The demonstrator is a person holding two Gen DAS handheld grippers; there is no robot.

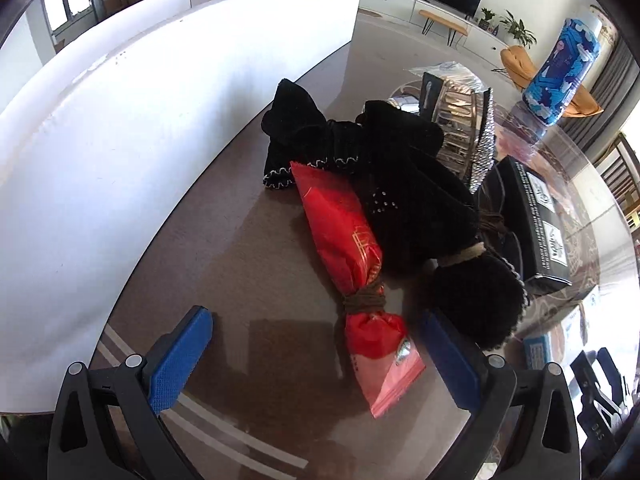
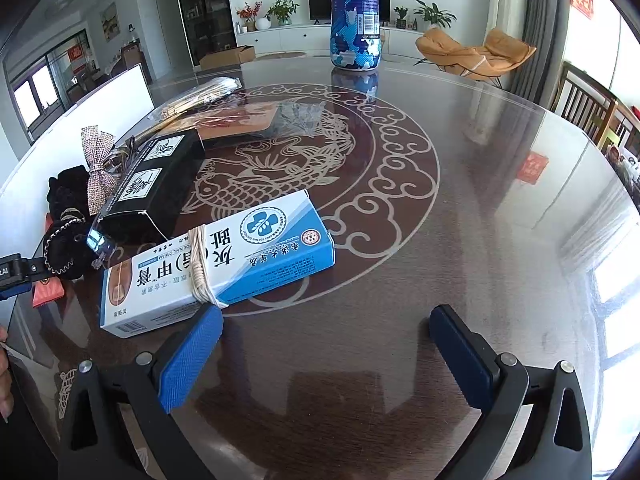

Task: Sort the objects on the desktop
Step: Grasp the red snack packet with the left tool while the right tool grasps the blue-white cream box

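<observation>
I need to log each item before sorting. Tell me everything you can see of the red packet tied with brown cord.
The red packet is a long, glossy wrapper, foil or plastic by its look, printed with gold markings. Brown cord is wound tightly around it near one end, pinching it so the short end flares out, paler pink toward its edge. It lies flat on the glass-topped table, running diagonally, its far end against the black velvet fabric. Its near end lies between the open jaws of the left gripper, untouched.
</observation>
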